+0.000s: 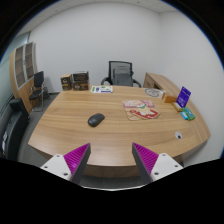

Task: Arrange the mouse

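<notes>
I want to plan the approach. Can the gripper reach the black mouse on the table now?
Probably yes: the gripper is open and the mouse lies alone on the bare table beyond the fingers, nothing between.

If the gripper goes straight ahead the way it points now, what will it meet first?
Probably the bare wooden table top: the open gripper hangs above its near edge, empty. The mouse lies beyond, slightly left; depth is unclear.
</notes>
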Available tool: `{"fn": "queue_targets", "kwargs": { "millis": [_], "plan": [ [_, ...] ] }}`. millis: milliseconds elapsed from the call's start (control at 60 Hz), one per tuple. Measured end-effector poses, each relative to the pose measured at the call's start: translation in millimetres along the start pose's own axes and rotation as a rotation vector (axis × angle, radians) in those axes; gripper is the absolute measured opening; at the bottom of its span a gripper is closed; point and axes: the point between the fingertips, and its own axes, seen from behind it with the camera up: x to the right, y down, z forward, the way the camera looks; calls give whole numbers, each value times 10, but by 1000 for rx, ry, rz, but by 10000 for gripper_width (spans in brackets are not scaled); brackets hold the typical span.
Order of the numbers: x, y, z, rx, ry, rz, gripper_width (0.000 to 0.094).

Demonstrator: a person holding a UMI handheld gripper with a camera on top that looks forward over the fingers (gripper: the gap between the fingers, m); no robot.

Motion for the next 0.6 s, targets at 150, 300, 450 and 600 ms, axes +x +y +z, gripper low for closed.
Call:
{"fn": "queue_targets", "kwargs": {
  "millis": [150, 300, 450, 600],
  "plan": [
    [-422, -12, 258, 10, -32, -12, 867],
    [-728, -62, 625, 21, -42, 0, 868],
    [-901, -112, 1076, 32, -27, -4, 868],
    [-1028, -157, 1521, 43, -24, -6, 869]
  ]
}}
